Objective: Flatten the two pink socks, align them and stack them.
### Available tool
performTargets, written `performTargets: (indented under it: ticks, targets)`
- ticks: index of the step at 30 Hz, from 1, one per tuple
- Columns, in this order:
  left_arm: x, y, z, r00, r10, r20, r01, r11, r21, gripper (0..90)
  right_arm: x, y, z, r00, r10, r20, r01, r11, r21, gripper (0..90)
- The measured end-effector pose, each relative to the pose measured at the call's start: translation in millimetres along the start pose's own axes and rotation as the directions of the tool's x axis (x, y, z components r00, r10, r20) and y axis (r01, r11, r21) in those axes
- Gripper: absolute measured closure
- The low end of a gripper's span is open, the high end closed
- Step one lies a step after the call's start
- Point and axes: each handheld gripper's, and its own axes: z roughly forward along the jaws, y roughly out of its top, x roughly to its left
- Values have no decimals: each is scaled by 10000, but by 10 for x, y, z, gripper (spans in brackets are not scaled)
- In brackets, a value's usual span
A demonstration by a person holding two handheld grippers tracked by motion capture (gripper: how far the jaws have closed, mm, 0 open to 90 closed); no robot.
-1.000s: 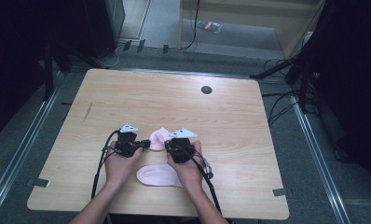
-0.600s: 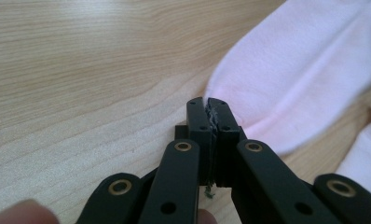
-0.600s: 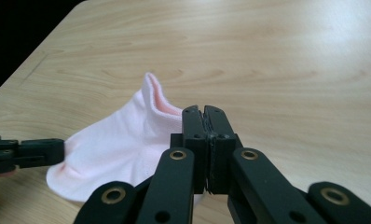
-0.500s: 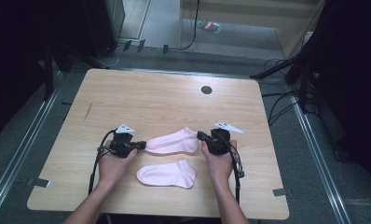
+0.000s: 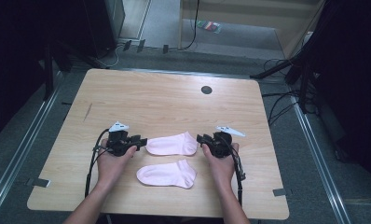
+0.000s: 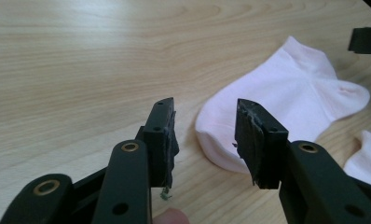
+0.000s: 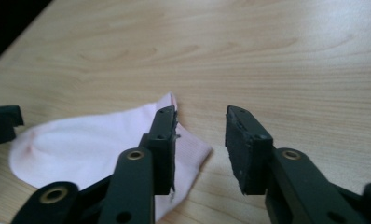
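Wooden table [image 5: 174, 98], pink sock [image 5: 172, 143] between parted grippers

I counted two pink socks on the table: the far sock [image 5: 171, 144] between my grippers and the near sock [image 5: 167, 174] closer to me. Two grippers, the left gripper [image 5: 138, 141] and the right gripper [image 5: 203, 139], each with two black jaws, both pairs apart. One wooden table [image 5: 165, 100]. One dark round hole [image 5: 206, 89] at its far side. Two hands of mine in view.
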Motion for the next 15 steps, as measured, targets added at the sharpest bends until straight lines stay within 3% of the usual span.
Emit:
performTargets:
  ticks: [2,4,8,9,11,12,13,14,15]
  targets:
    - [-38,-11,61,9999,32,-104,-28,9994,354,566,25,-52,84,9987,-396,307,381,9982,473,575]
    - [-51,-13,75,9994,138,-311,-123,9989,457,573,43,-69,103,9977,-563,384,542,9970,546,574]
    - [-100,-11,90,9973,176,-708,-137,9984,551,663,155,-120,149,9855,-1579,625,1547,9865,536,579]
    - [-104,-10,91,9972,232,-710,-188,9979,620,712,203,-150,177,9774,-1947,830,1900,9799,606,665]
    - [-110,-18,92,9956,396,-853,-340,9972,663,747,220,-162,182,9738,-2092,894,2044,9771,594,692]
    - [-101,-26,89,9956,398,-851,-340,9971,687,823,246,-177,187,9699,-2215,1007,2164,9745,592,756]
    - [-101,-26,89,9956,398,-851,-340,9971,687,857,246,-177,187,9699,-2215,1007,2164,9745,592,756]
    - [-91,-36,81,9967,372,-724,-323,9972,674,882,274,-192,188,9618,-2475,1173,2415,9683,633,818]
    - [-91,-36,81,9967,372,-724,-323,9972,674,898,274,-192,188,9618,-2475,1173,2415,9683,633,818]
